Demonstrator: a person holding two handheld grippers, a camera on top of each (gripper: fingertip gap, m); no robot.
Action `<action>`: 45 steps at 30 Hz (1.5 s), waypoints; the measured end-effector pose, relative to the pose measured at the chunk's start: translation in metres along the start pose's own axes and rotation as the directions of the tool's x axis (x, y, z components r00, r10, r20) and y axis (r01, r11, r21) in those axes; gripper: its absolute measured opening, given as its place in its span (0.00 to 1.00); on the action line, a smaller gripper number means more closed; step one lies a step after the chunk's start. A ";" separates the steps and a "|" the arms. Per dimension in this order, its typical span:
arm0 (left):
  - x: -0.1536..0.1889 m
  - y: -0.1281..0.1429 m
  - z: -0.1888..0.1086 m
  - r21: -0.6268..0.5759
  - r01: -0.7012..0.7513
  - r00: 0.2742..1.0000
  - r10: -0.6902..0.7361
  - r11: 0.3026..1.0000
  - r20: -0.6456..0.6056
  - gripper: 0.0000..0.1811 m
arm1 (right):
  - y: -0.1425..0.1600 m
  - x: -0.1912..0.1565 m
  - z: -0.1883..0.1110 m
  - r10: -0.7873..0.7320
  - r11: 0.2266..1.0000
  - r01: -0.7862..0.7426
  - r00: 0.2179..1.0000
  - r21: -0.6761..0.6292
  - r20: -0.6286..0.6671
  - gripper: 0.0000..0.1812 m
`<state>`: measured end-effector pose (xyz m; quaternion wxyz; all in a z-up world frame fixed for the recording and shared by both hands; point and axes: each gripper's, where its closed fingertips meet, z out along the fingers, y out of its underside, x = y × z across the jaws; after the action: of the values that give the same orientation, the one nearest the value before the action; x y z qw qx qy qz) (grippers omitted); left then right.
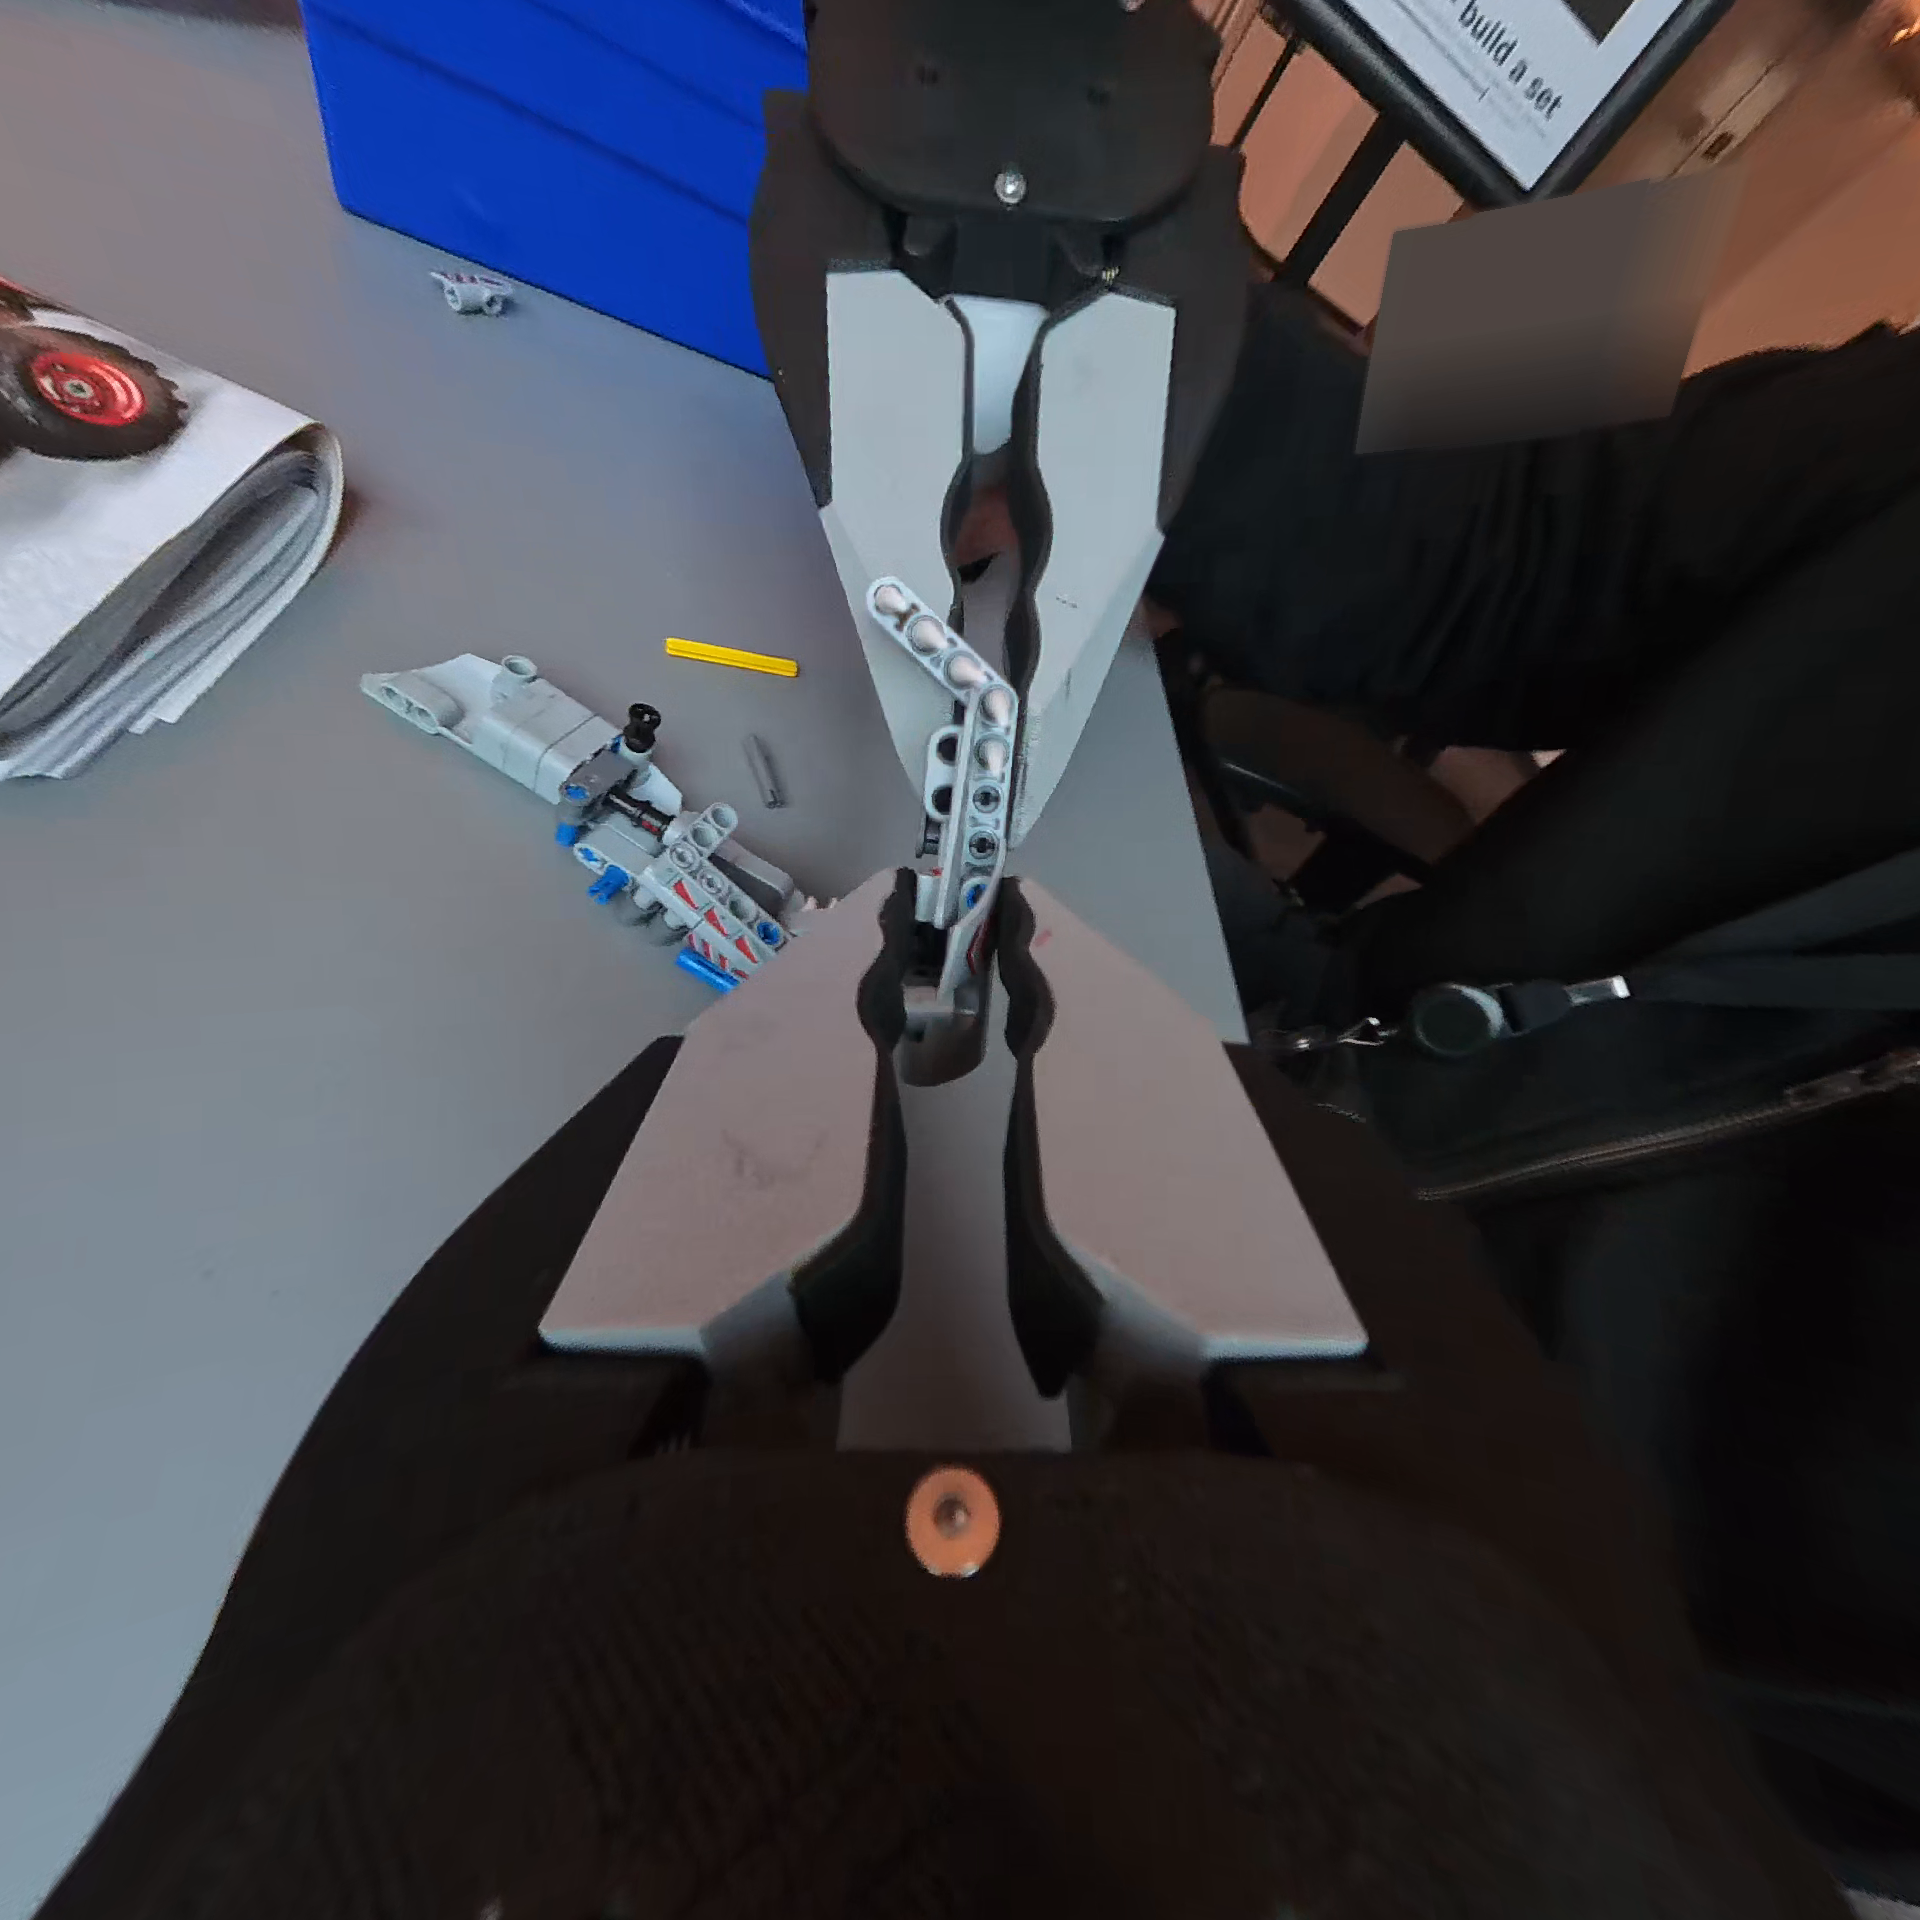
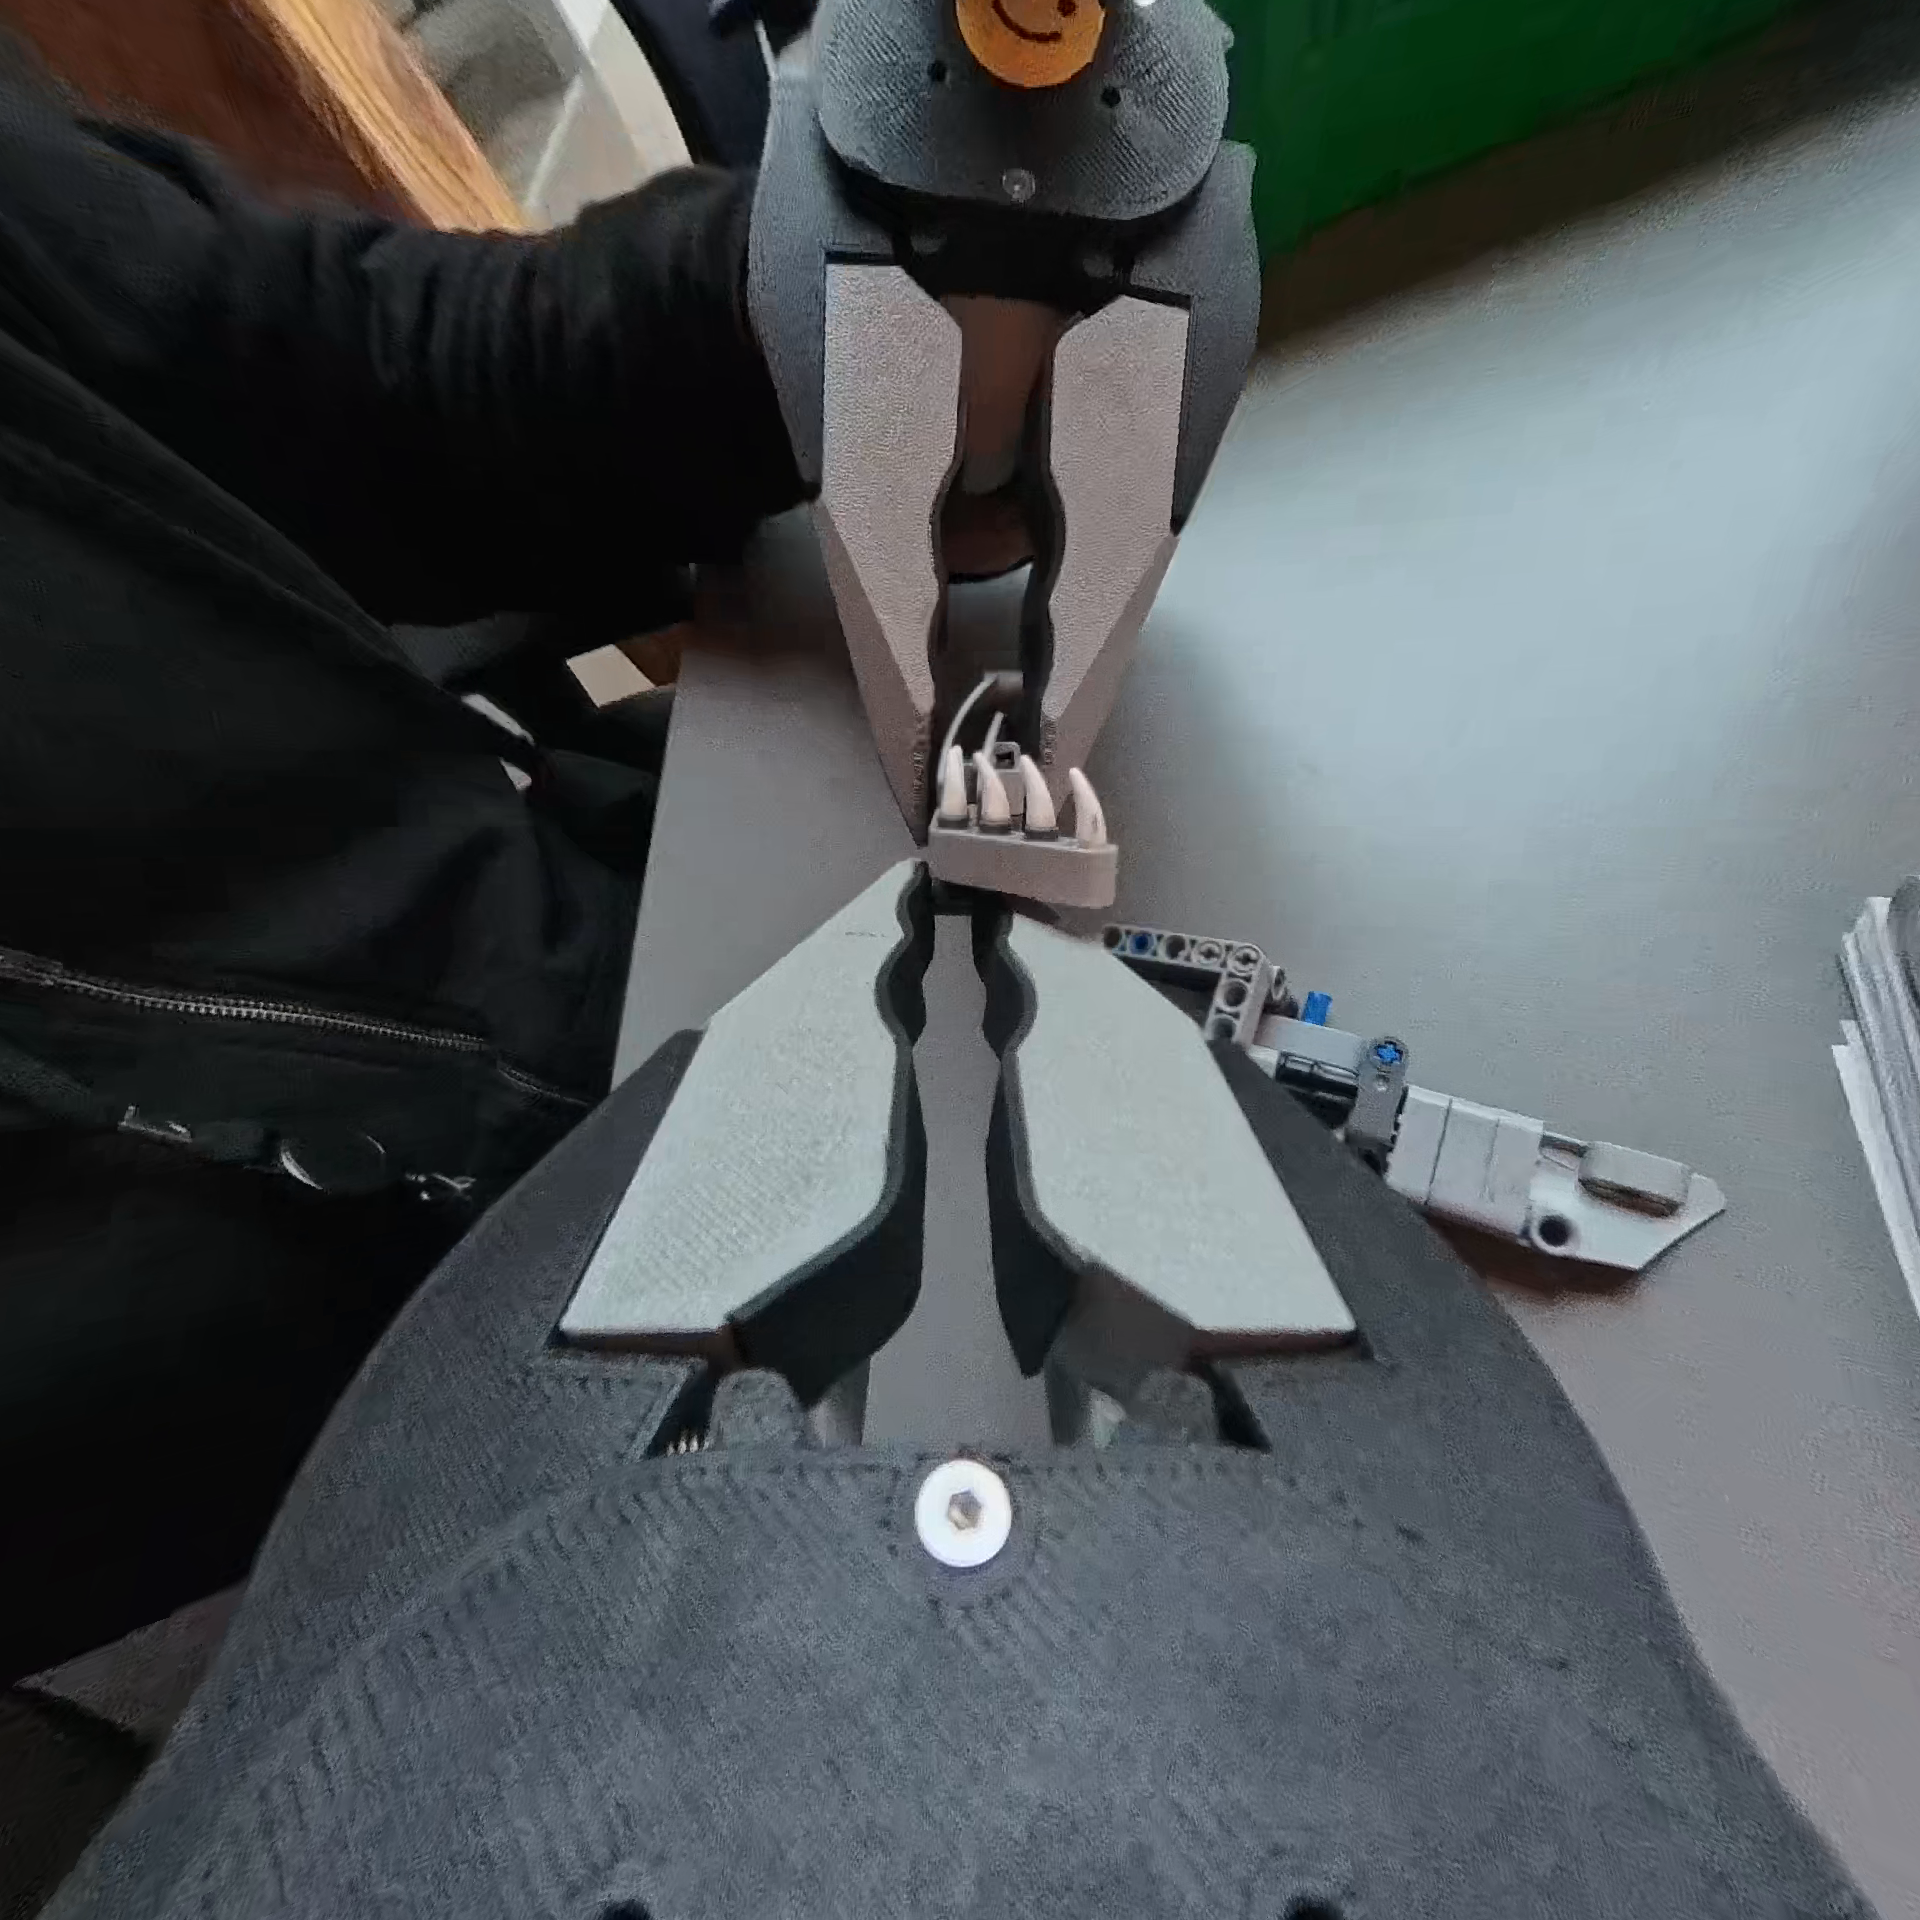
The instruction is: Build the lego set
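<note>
- Your left gripper and right gripper both had jaws closed on the toothed grey piece, held above the desk edge, probably steadying it for joining.
- The larger grey assembly lay on the desk.

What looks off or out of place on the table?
Nothing damaged or spilled. Loose bits lie scattered on the table: a yellow axle, a dark pin and a small grey piece off by the blue bin. The booklet is folded back. Both claws, left and right, grip one toothed piece.
</note>
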<state>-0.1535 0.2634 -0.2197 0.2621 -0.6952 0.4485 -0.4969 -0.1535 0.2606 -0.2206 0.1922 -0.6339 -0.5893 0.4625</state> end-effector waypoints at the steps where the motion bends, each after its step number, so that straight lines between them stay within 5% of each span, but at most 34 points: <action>1: -0.001 0.001 0.001 0.007 -0.014 1.000 0.014 1.000 0.004 0.07 | 0.001 0.000 0.000 -0.007 1.000 0.007 1.000 -0.025 -0.005 0.03; 6: -0.004 0.012 0.005 -0.057 -0.064 0.997 0.066 0.996 0.044 0.07 | 0.009 0.004 0.005 -0.075 0.989 0.066 0.995 -0.134 -0.063 0.03; 13: -0.001 -0.004 -0.005 0.060 0.005 1.000 -0.005 0.998 0.007 0.08 | -0.017 0.004 -0.003 0.103 0.975 -0.116 0.992 0.190 0.078 0.03; 17: -0.011 0.001 -0.005 0.038 0.035 0.997 -0.038 0.999 0.074 0.07 | -0.012 0.013 0.003 0.121 0.971 -0.119 0.993 0.205 0.004 0.03; 27: -0.004 0.014 -0.001 -0.087 0.032 0.999 -0.030 0.996 0.025 0.07 | 0.009 0.005 0.010 -0.113 0.986 0.108 0.993 -0.129 -0.032 0.03; 33: -0.011 0.027 0.008 -0.136 0.019 0.998 -0.011 0.990 0.057 0.07 | 0.029 0.012 0.012 -0.228 0.909 0.210 0.974 -0.361 -0.008 0.02; 35: -0.009 0.009 -0.006 -0.028 0.040 0.999 -0.039 0.999 0.029 0.08 | 0.068 0.027 0.009 -0.297 0.804 0.235 0.954 -0.547 -0.026 0.05; 36: -0.014 -0.003 -0.021 0.032 0.052 0.998 -0.054 0.998 0.043 0.07 | 0.050 0.016 0.018 -0.221 0.898 0.197 0.975 -0.394 -0.016 0.03; 38: -0.034 0.012 -0.031 -0.058 0.014 0.983 -0.003 0.998 0.184 0.07 | 0.017 0.013 0.010 -0.092 0.977 0.088 0.996 -0.192 -0.010 0.02; 40: -0.023 0.011 -0.021 -0.015 0.061 0.994 -0.060 0.998 0.088 0.07 | 0.015 0.028 0.007 -0.118 0.980 0.104 0.990 -0.167 -0.081 0.02; 45: -0.026 0.007 -0.021 0.026 0.077 0.994 -0.079 0.997 0.075 0.07 | -0.002 0.027 0.008 -0.115 0.993 0.118 0.988 0.022 -0.100 0.03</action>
<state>-0.1779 0.2848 -0.2296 0.2674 -0.7276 0.4048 -0.4850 -0.1646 0.2835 -0.2323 0.2566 -0.6174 -0.6088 0.4271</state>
